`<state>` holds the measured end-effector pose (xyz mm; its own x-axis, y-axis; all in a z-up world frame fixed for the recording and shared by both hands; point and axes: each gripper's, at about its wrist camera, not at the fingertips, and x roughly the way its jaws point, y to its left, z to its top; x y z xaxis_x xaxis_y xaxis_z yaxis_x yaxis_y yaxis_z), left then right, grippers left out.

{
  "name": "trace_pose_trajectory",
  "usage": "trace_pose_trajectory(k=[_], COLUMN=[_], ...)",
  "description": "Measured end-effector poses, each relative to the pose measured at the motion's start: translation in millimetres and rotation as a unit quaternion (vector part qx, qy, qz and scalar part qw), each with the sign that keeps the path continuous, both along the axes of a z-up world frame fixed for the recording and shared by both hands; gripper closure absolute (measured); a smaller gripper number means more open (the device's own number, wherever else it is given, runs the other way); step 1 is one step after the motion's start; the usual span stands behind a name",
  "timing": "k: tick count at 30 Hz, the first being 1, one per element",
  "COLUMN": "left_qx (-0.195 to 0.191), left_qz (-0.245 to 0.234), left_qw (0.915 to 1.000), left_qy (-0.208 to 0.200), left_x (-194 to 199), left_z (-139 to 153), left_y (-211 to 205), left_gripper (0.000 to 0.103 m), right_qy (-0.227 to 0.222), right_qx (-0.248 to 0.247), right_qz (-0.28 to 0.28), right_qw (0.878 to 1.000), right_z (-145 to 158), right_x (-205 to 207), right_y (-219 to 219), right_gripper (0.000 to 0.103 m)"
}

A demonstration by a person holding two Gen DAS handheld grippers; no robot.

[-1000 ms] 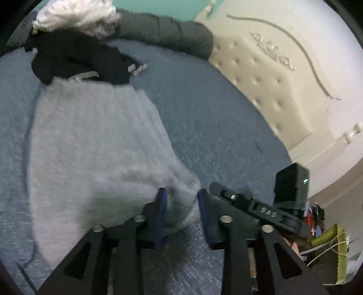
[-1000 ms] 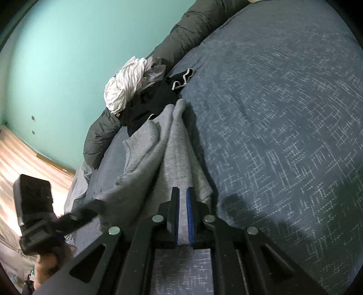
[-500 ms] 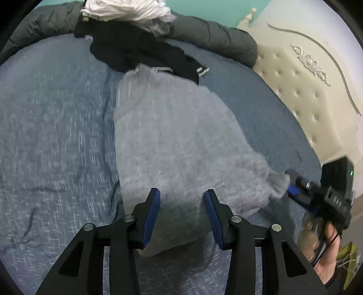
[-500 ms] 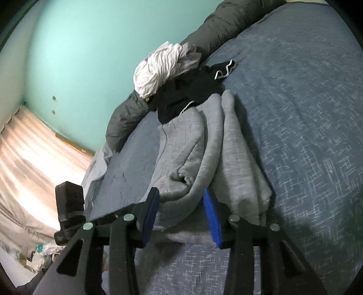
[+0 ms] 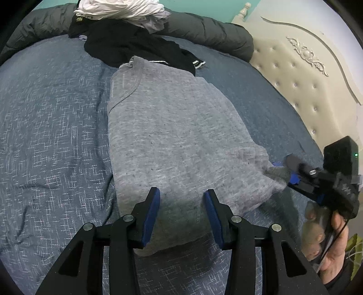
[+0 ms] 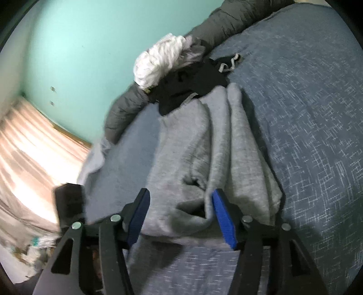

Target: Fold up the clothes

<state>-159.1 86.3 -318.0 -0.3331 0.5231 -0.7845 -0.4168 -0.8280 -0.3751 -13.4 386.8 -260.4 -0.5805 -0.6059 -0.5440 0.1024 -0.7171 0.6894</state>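
The grey sweater (image 5: 177,140) lies lengthwise on the blue bedspread (image 5: 52,127), its sides folded inward and its collar touching the black garment (image 5: 136,45) under the white bundle (image 5: 122,9).

Risk: the folded flaps sit loose and bunched at the near hem. A grip that catches one layer only would likely drag the folds open. A lift toward the collar could also snag the black garment.

The left tongs (image 5: 181,204) stand wide open above the near hem, gripping nothing. The right tongs (image 6: 180,207) are also spread wide, straddling the bunched hem; contact cannot be confirmed.
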Motion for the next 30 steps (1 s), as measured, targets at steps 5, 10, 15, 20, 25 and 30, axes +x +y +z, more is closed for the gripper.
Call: trace_pose_trajectory(k=[5,10,15,20,25,30], left_qx=[-0.003,-0.007,-0.003,-0.027,-0.032,-0.021], left_qz=[-0.001,-0.003,-0.019,-0.039,-0.043,-0.036], left_qw=[1.0,1.0,0.9998,0.9989,0.9985,0.9991], left_qy=[0.0,0.004,0.002,0.003,-0.009,-0.003], left_x=[1,3,7,11,8,11], left_z=[0,-1,2,0,-8,6], left_y=[0,5,12,30,34,26], left_gripper=[0.058,0.058,0.058,0.058,0.058,0.058], right_qy=[-0.028,0.004,0.056,0.014,-0.043,-0.03], right_qx=[0.024,0.059,0.082,0.079,0.058,0.071], right_qz=[-0.004,0.001,-0.016,-0.034,-0.053,-0.078], right_qw=[0.999,0.998,0.995,0.996,0.996,0.994], right_z=[-22,-7,27,4,-29,-6], right_x=[-6,-1,18,22,15,20], right_y=[-9,-15,-6,7,15,29], right_gripper=[0.06,0.092,0.094,0.094,0.094,0.079])
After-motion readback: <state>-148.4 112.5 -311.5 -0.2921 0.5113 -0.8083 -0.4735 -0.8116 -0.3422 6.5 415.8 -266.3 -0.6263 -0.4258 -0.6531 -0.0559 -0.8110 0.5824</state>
